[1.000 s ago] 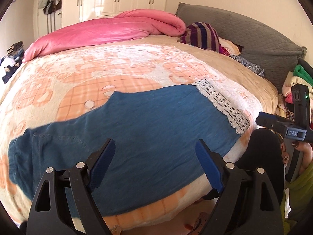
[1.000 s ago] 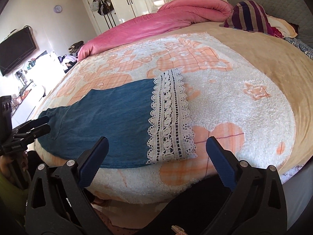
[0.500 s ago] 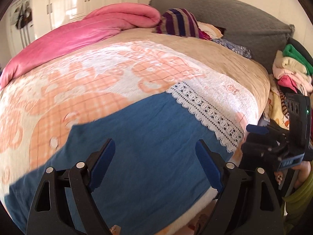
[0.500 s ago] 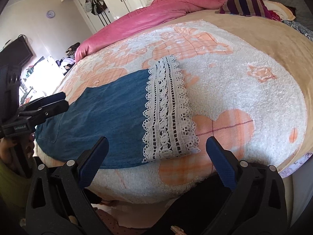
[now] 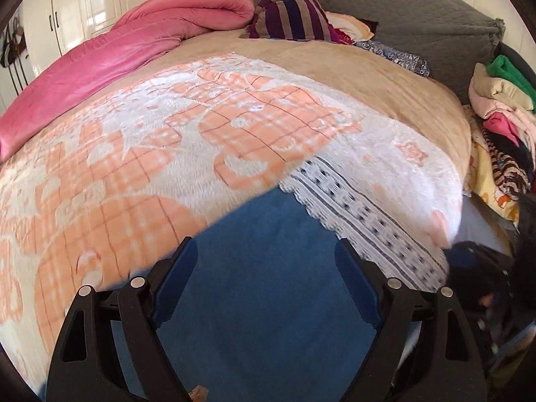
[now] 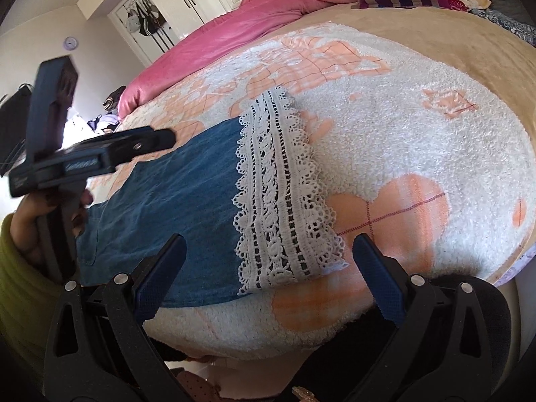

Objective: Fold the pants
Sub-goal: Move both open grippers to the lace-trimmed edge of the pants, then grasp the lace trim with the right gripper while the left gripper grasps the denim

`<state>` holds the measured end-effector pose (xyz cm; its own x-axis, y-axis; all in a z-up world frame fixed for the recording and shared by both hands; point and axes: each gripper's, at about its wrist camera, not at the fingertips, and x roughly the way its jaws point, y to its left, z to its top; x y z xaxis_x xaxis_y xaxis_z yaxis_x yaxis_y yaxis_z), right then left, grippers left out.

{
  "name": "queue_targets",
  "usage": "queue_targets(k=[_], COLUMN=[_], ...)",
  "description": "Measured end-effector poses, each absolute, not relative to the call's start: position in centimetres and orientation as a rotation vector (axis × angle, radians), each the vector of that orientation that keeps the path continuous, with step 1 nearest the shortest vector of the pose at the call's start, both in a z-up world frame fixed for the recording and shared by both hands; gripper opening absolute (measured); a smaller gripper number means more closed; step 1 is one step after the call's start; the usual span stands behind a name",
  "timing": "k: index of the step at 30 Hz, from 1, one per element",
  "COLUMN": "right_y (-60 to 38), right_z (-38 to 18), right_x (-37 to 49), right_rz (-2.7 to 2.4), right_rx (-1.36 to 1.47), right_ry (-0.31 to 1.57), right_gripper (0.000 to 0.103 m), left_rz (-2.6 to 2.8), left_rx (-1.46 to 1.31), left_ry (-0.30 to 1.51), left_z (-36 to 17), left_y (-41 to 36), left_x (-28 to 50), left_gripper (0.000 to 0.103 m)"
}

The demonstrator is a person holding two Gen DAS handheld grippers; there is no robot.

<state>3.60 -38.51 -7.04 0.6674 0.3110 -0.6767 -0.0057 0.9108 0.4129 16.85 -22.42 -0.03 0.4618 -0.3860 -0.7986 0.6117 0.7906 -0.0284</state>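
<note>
The pants (image 6: 174,207), blue denim with a white lace hem (image 6: 284,201), lie flat on the bed (image 6: 418,140) near its front edge, over a white-and-peach fleece blanket (image 5: 167,154). In the right wrist view the lace band sits at about 12 o'clock from the right gripper (image 6: 268,268), whose jaws are spread wide and hold nothing, hanging just off the bed's edge. The left gripper (image 5: 264,281) hovers over the denim with its jaws likewise spread and empty; the lace runs off toward 2 o'clock from it. That view is motion-blurred, so whether its tips touch the cloth is hard to say. A hand (image 6: 30,221) in a yellow-green sleeve grips the left tool's handle at 9 o'clock in the right view. A pink duvet (image 5: 117,50) is rolled along the bed's far side.
</note>
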Motion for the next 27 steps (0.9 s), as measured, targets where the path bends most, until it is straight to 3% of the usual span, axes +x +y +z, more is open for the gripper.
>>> queue_targets(k=[10, 16, 21, 23, 25, 27], right_y=[-38.5, -38.9, -39.2, -39.2, -39.2, -39.2], right_z=[-7.6, -7.7, -7.7, -7.8, -7.9, -7.9], right_x=[4.2, 4.3, 4.2, 4.4, 4.5, 4.6], right_rz=[0.160, 0.154, 0.168, 0.170, 0.175, 0.184], right_rx=[0.404, 0.417, 0.435, 0.438, 0.439, 0.449], right_ry=[0.826, 0.814, 0.806, 0.808, 0.811, 0.806], right_gripper=[0.093, 0.070, 0.064, 0.062, 0.062, 0.061], left_rz=[-0.682, -0.710, -0.801, -0.824, -0.850, -0.857], left_rx=[0.346, 0.358, 0.288, 0.276, 0.258, 0.265], left_ry=[0.966, 1.042, 1.086, 1.090, 1.098, 1.093], left_z=[-2.5, -4.6, -5.4, -5.5, -5.4, -5.5], left_y=[-26.7, -28.0, -28.5, -28.7, -28.8, -28.8], left_x=[21.5, 23.6, 24.1, 23.9, 23.7, 23.6], left_gripper=[0.083, 0.083, 0.056, 0.041, 0.035, 0.035])
